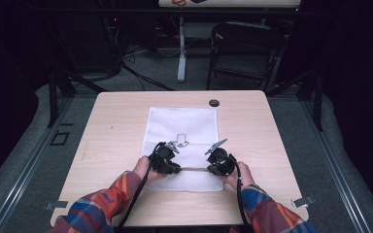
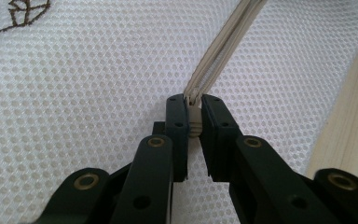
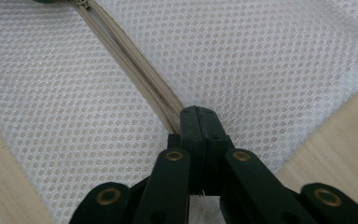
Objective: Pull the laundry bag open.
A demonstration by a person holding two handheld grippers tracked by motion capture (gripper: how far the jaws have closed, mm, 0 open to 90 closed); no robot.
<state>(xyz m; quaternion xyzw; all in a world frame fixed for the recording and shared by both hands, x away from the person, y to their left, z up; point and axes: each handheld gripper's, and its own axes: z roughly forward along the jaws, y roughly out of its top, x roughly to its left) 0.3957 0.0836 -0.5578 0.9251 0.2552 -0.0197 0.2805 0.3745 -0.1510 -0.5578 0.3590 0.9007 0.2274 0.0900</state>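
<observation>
We are holding the left hand-held gripper (image 2: 193, 123) closed on the beige zipper pull (image 2: 194, 122). The right hand-held gripper (image 3: 196, 122) is clamping the zipper (image 3: 135, 77) at its other end, jaws fully together. The white mesh bag (image 1: 182, 127) is lying flat on the bench (image 1: 111, 131), the zipper near its front edge. Further away, a dark chair (image 1: 243, 48) is standing.

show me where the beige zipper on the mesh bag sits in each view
High view: zipper, a short beige line between the two claws, low on the white mesh bag.
Left gripper view: zipper, upper centre-right.
Right gripper view: zipper, upper left to centre.
Shared landmark: the mesh bag.
</observation>
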